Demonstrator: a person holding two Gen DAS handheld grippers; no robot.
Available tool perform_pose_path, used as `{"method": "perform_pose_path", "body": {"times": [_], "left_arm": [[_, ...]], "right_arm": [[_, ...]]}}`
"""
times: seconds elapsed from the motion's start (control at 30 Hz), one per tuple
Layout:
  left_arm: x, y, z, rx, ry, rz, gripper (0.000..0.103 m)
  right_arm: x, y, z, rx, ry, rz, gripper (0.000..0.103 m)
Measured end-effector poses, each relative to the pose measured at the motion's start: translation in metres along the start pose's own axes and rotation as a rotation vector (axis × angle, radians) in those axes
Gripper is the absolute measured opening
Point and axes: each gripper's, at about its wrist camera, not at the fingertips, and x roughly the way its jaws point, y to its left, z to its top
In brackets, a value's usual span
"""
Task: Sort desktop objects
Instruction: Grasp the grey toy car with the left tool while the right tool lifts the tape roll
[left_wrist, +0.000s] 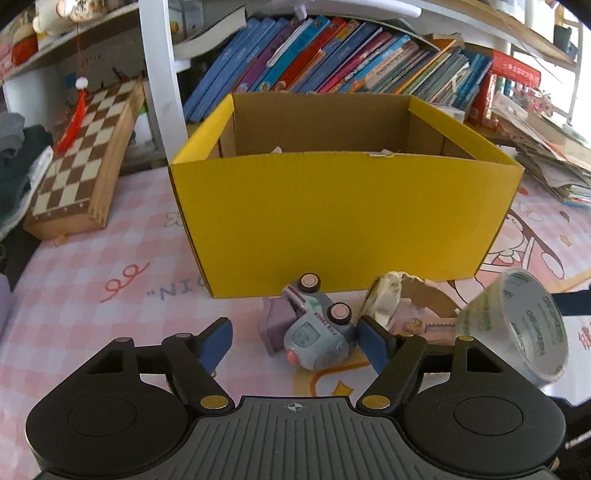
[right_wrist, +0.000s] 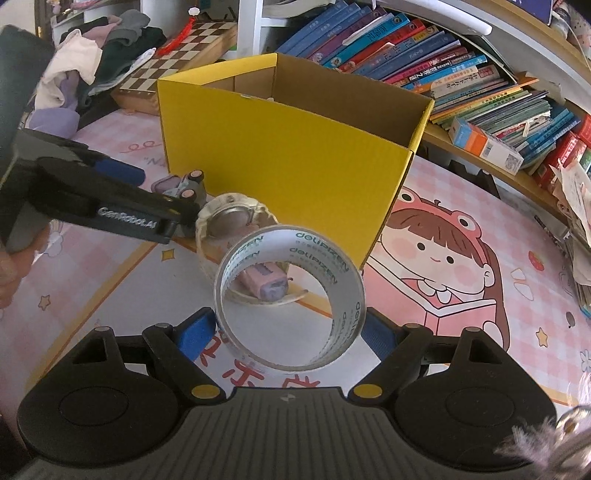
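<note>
A tape roll (right_wrist: 290, 301) is clamped between the right gripper (right_wrist: 288, 332) pads, raised before the yellow box (right_wrist: 295, 147); the left gripper (left_wrist: 291, 341) is spread around a toy truck (left_wrist: 314, 332) (on its side). Slippage is risked by the roll's smooth rim.

Open yellow box (left_wrist: 343, 218) top; toy truck (left_wrist: 314, 328) and watch (left_wrist: 384, 299) crowding its front wall

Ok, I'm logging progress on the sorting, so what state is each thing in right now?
yellow box: open-topped, upright on the desk.
tape roll: lifted, held between the right gripper's fingers.
right gripper: shut on the tape roll.
left gripper: open, low by the toy truck.
toy truck: tipped on its side, wheels facing the box.
watch: lying on the desk, ungrasped.
chessboard: closed, leaning.
</note>
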Motion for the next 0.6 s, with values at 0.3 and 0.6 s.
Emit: {"method": "perform_pose_path", "body": {"times": [0.3, 0.6], "left_arm": [[0.020, 0.000, 0.000, -0.022, 0.044, -0.015, 0.060], [0.022, 0.003, -0.004, -0.020, 0.050, -0.029, 0.049]], "right_arm": [[0.004, -0.001, 0.000, 0.001, 0.013, 0.015, 0.084], [0.007, -0.002, 0.000, 0.017, 0.033, 0.011, 0.084]]}}
